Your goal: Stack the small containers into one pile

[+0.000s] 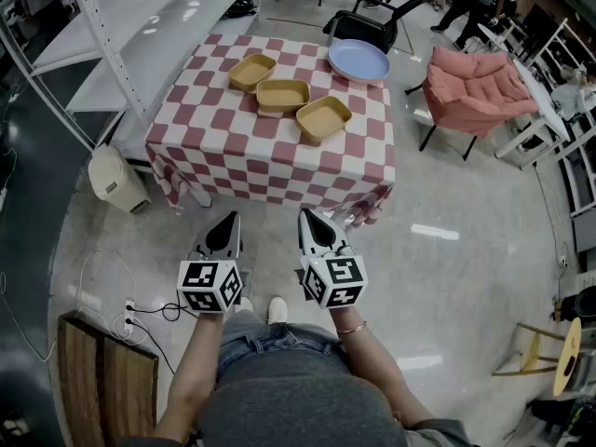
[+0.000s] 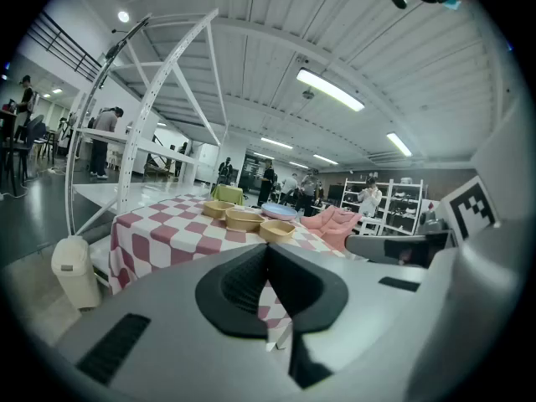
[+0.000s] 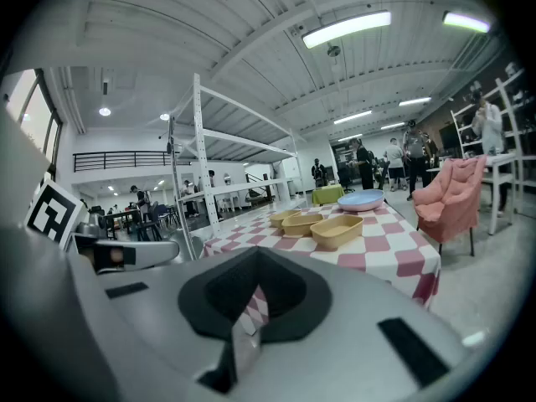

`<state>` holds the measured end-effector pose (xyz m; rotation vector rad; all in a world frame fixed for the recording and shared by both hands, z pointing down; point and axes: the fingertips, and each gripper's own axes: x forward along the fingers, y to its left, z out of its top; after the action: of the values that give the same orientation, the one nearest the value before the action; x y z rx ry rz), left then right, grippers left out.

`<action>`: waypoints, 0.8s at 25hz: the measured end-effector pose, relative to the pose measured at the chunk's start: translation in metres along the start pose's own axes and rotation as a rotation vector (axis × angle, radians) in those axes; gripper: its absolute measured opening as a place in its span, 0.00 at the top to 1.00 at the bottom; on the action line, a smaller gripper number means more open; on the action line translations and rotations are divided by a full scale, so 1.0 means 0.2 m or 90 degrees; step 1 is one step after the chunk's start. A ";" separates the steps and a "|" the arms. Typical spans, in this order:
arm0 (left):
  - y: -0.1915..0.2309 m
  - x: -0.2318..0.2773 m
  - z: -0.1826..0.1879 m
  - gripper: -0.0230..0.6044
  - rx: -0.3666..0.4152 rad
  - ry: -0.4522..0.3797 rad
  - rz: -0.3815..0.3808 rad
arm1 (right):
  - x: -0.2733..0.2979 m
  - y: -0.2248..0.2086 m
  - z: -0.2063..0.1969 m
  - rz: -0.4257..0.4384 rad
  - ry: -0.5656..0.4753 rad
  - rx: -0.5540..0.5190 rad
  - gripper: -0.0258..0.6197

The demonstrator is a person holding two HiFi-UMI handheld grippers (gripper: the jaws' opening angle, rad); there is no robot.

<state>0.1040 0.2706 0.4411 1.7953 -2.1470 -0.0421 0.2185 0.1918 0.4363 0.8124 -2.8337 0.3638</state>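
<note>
Plainly nothing is stacked yet: the far container [image 1: 252, 72], the middle container [image 1: 282, 95] and the near container [image 1: 324, 117] lie separately in a slanted row on the checked counter [image 1: 233, 147], each just beside the next. A pale blue plate [image 1: 358, 60] sits behind them. The left tongs [image 1: 230, 218] and right tongs [image 1: 307, 214] hang short of the counter's near edge, both pinched together and empty.

The likely trouble is the loose cloth: a tip dragged across it could bunch it and shift the whole row. The tan trays look shallow and light, so a pinch on one wall may tip a tray or push it into its neighbour.

Open floor lies before the counter, and bare cloth in front of the row. The white rack [image 1: 140, 7] and the pink armchair [image 1: 475, 87] stand well aside.
</note>
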 end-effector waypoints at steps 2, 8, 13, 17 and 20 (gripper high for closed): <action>-0.01 0.01 0.01 0.94 0.001 -0.004 -0.001 | 0.00 -0.01 0.00 0.001 -0.001 0.002 0.95; -0.04 0.03 -0.01 0.94 0.017 0.003 0.001 | 0.01 -0.01 -0.01 0.027 0.007 -0.014 0.95; -0.05 0.06 0.02 0.94 0.017 0.002 0.006 | 0.02 -0.03 0.00 0.034 0.004 -0.017 0.95; -0.02 0.09 0.05 0.94 0.011 -0.003 0.021 | 0.05 -0.07 0.02 0.031 0.004 -0.001 0.94; 0.02 0.14 0.08 0.94 0.006 -0.005 0.028 | 0.09 -0.10 0.05 0.028 0.005 -0.001 0.94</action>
<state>0.0915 0.2419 0.4332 1.7561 -2.1943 -0.0282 0.2125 0.1643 0.4350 0.7480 -2.8477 0.3708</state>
